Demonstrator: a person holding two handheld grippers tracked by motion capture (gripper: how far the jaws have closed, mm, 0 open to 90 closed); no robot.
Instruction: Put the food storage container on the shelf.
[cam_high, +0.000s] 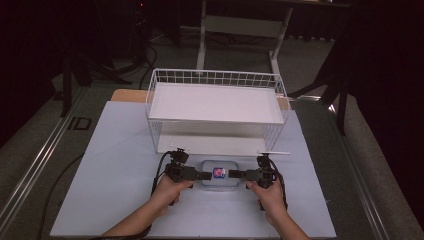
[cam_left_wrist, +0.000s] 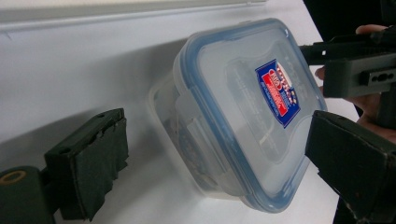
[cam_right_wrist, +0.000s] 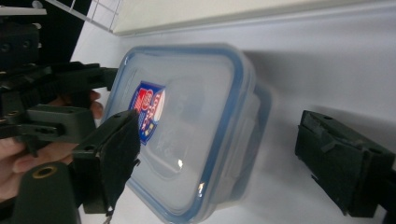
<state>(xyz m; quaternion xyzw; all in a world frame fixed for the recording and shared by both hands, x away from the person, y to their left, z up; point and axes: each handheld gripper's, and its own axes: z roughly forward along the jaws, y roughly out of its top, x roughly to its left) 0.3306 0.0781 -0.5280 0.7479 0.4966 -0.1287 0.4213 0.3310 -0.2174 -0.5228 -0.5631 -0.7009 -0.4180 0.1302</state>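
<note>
Container (cam_high: 218, 173), clear plastic, blue-rimmed lid, red-blue label

High view overhead; gripper views close, apparently opposed, sharing container (cam_left_wrist: 243, 112).

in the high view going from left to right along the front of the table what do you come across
Left hand → left gripper → plastic container → right gripper → right hand.

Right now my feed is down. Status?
Left gripper and right gripper open, flanking the container. Lid on. White wire basket behind, clear of it.
</note>
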